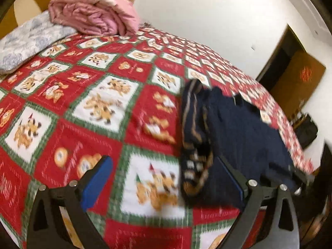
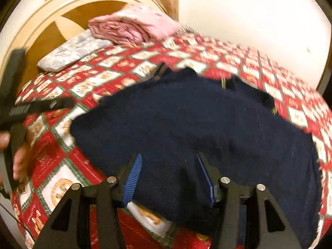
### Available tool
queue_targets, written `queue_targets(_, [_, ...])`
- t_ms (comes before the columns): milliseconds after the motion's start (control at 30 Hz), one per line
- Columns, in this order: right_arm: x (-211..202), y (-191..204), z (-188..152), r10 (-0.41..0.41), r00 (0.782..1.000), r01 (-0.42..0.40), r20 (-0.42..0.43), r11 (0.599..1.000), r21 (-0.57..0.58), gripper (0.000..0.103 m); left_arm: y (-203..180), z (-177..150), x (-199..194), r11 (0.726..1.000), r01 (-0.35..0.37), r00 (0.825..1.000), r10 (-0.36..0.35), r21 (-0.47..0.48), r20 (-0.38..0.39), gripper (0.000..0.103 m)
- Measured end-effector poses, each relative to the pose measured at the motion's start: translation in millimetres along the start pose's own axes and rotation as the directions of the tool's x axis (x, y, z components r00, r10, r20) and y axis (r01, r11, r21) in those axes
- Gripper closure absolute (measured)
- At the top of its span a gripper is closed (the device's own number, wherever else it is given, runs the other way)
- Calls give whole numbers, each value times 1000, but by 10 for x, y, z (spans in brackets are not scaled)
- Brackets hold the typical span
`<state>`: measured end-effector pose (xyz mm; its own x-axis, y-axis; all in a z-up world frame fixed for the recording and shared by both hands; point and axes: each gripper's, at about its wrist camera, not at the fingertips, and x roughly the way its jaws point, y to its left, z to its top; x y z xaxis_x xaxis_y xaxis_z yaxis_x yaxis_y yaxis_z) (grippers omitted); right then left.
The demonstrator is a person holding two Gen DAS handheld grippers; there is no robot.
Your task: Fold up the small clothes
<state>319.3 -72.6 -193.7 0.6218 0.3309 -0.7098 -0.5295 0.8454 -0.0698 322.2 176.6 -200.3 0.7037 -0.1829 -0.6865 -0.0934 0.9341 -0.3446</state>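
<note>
navy garment (image 2: 186,124): soft, limp, light; grab an edge | left gripper (image 1: 166,178): jaws spread, empty | right gripper (image 2: 169,176): jaws spread over cloth

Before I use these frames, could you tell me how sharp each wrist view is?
Left wrist view: motion blur smears the navy garment and the red quilt. Right wrist view: strong fisheye bending; the other gripper at the left edge is smeared, while the right gripper looks fairly crisp.

I am working in a home bedroom. A bed carries a red-and-green patchwork quilt (image 1: 99,108) with cartoon panels. A wooden headboard (image 2: 47,27) stands behind a grey-patterned pillow (image 1: 27,41) and a folded pink blanket (image 1: 93,16). White walls (image 1: 207,16) surround it.
</note>
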Motion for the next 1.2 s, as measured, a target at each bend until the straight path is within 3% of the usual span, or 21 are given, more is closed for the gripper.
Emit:
queue_targets(133, [-14,376,11,26,1000,-25,15,996,-83,49,-41,359,256,999,38,998,-39,-18,-40,3])
queue_targets(267, [-5,679,-46,24,999,-20,22,988,-156,49,-220,625,629,995,97,985,-93,19,-142,3])
queue_targets(367, [-5,779,-106,60,998,-56,17,985,-162,49,-375,765,945,988,138,966,-120,64,-230,3])
queue_targets(533, [8,821,-169,30,999,-26,19,983,-184,49,-508,877,1410,982,174,936,-144,68,-322,3])
queue_targets(600, [1,812,-192,44,999,-40,17,984,-171,49,-570,929,1463,979,191,931,-156,75,-329,2])
queue_targets(700, [-8,813,-221,53,998,-48,26,985,-164,49,-639,975,1498,957,287,894,-253,38,-369,2])
queue_targets(800, [-10,815,-233,66,997,-59,39,986,-157,49,-727,941,1536,946,315,879,-263,73,-397,4])
queue_targets(900, [-6,860,-233,62,997,-54,40,985,-164,49,-797,920,1591,946,296,887,-221,132,-405,28])
queue_targets(967, [-29,903,-226,65,997,-56,46,983,-174,49,-790,965,1639,953,270,894,-197,135,-402,69])
queue_targets(1067, [-61,991,-216,40,997,-27,65,980,-198,49,-740,1012,1648,951,284,883,-209,125,-420,78])
queue_targets(1200, [-28,1115,-195,9,998,7,69,974,-226,49,-709,1028,1645,951,276,880,-193,137,-434,79])
